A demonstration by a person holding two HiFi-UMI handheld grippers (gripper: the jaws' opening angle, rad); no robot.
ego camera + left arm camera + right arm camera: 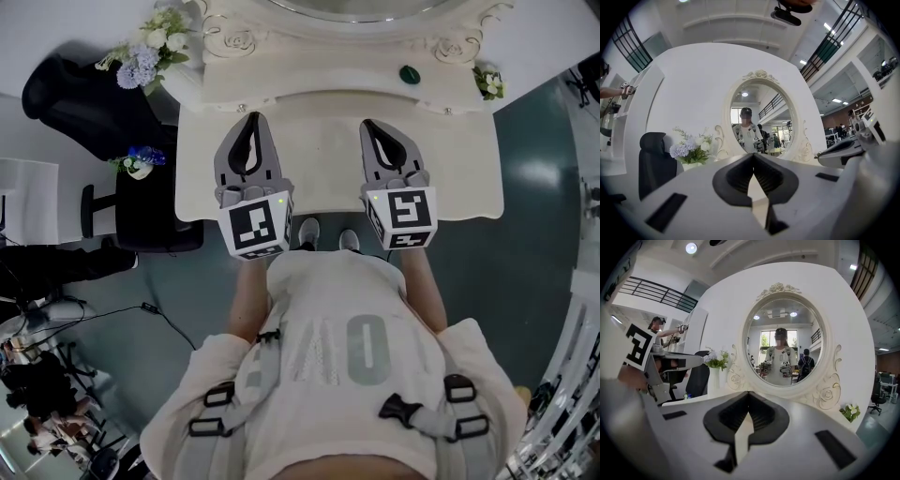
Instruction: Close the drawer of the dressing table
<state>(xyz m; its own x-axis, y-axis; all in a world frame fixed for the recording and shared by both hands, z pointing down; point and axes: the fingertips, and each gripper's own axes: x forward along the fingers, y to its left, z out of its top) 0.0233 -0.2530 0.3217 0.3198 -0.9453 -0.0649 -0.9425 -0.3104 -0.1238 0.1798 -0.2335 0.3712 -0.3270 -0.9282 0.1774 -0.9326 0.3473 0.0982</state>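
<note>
Both shut: left gripper (251,118), right gripper (368,126) over dressing table (319,155), gap between

Black chair (84,98) beside white-lilac bouquet (150,52) at left; small white flower sprig (487,82) at right

Head cam sat above the person (347,375) and looked steeply down. Torso was at the bottom, table (469,178) mid-frame, w/ left gripper (250,122) at pic left and right gripper (370,127) at pic right.

Left gripper cam rode behind its jaws and faced level, fwd at the mirror (759,117), fairly near. The right gripper sat at that view's right edge. Right gripper cam faced the same way, w/ the mirror bigger and more centred and the left gripper at its left edge.

Both gripper views shared mirror, flowers (691,150) and chair (654,161). Head view shared flowers and chair at top left, and caught only the mirror's lower rim.
</note>
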